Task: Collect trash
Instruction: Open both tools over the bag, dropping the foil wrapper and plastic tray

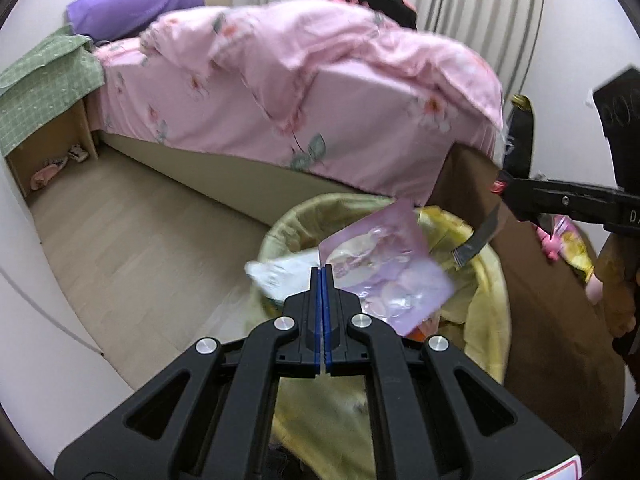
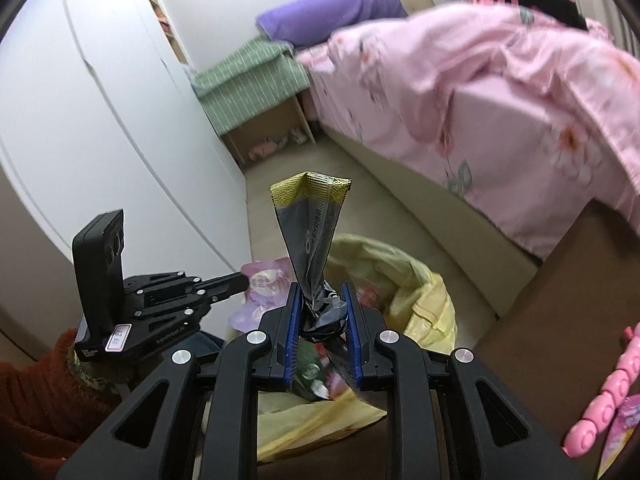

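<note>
My left gripper [image 1: 322,270] is shut on the edge of a shiny purple wrapper [image 1: 384,276], which hangs over the mouth of a trash bin lined with a yellow bag [image 1: 486,312]. My right gripper [image 2: 322,292] is shut on a crumpled black and yellow snack bag [image 2: 314,232] that stands upright between its blue pads [image 2: 294,320], above the same yellow bag [image 2: 424,304]. In the left wrist view the right gripper [image 1: 516,196] comes in from the right over the bin with the snack bag [image 1: 518,136]. The left gripper [image 2: 240,280] and its purple wrapper [image 2: 266,286] show at the left of the right wrist view.
A bed with a pink floral quilt [image 1: 320,80] stands behind the bin, with a purple pillow [image 1: 132,10] and a green-covered nightstand [image 1: 44,84]. A brown box [image 1: 552,320] sits right of the bin. A pink toy [image 2: 600,396] lies at the right. White wardrobe doors [image 2: 80,100] line the left.
</note>
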`<state>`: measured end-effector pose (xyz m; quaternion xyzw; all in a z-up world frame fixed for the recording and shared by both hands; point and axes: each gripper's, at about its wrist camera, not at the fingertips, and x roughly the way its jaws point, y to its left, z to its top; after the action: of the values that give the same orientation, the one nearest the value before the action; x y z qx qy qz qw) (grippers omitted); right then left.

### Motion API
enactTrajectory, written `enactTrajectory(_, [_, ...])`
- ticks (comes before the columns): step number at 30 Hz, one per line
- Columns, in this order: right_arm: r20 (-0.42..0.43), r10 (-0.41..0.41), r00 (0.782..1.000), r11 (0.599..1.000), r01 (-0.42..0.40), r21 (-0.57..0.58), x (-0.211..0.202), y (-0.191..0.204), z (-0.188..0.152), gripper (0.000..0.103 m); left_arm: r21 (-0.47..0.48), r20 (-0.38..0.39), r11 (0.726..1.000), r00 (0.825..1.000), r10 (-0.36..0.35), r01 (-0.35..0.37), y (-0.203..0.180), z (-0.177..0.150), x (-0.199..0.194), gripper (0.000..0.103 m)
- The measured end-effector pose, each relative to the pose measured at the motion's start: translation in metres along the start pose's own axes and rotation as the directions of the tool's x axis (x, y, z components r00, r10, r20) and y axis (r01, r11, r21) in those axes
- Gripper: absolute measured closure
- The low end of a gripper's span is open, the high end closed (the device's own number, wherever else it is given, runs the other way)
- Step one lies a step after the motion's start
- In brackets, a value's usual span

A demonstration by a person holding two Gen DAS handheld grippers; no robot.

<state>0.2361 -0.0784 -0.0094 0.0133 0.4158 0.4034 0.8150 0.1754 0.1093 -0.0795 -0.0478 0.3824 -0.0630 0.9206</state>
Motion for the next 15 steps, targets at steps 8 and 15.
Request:
enactTrajectory(8, [-0.11,-0.045,0.993,0.999,0.045,-0.01,0.044,-0.021,-0.015,0.082,0.039,-0.102,0.998,0.994,-0.044,0.048,-0.018,-0.012,0.047,0.102])
enactTrajectory(15, [-0.131,-0.076,0.988,0.996,0.07,-0.051,0.054,-0.016,-0.017,0.082,-0.014,-0.072,0.998,0.996,-0.061,0.06,-0.009,-0.005,0.022,0.1])
